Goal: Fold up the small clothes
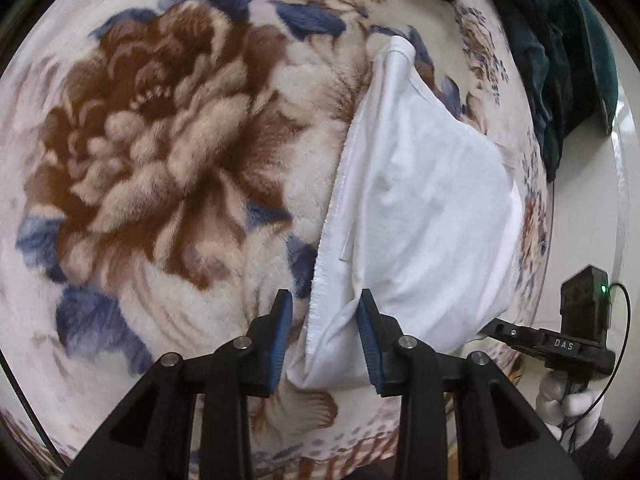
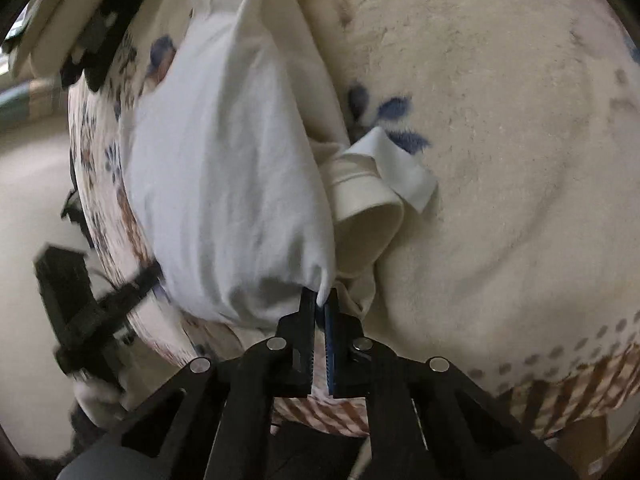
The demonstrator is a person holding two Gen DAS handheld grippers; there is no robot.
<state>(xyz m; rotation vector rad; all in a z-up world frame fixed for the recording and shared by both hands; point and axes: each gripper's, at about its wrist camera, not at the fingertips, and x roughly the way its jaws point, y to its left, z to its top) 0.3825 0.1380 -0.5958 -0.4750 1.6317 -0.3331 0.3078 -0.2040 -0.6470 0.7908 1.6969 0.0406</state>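
A white garment (image 1: 420, 200) lies folded on a floral fleece blanket (image 1: 160, 140). My left gripper (image 1: 325, 295) stands open astride the garment's near hem, its blue pads apart and the left pad clear of the cloth. In the right wrist view the same white garment (image 2: 224, 168) bulges upward, and my right gripper (image 2: 321, 299) is shut on its near corner, a small tip of cloth poking out between the jaws. The right gripper (image 1: 486, 330) also shows at the garment's right corner in the left wrist view. The left gripper (image 2: 150, 278) appears blurred at the cloth's left edge.
A cream garment with a rolled cuff (image 2: 368, 216) lies beside the white one, partly under it. A dark teal cloth pile (image 1: 560, 64) sits at the blanket's far right. The blanket's edge drops to a pale floor (image 1: 588, 208). A gloved hand (image 1: 560, 398) holds the right gripper.
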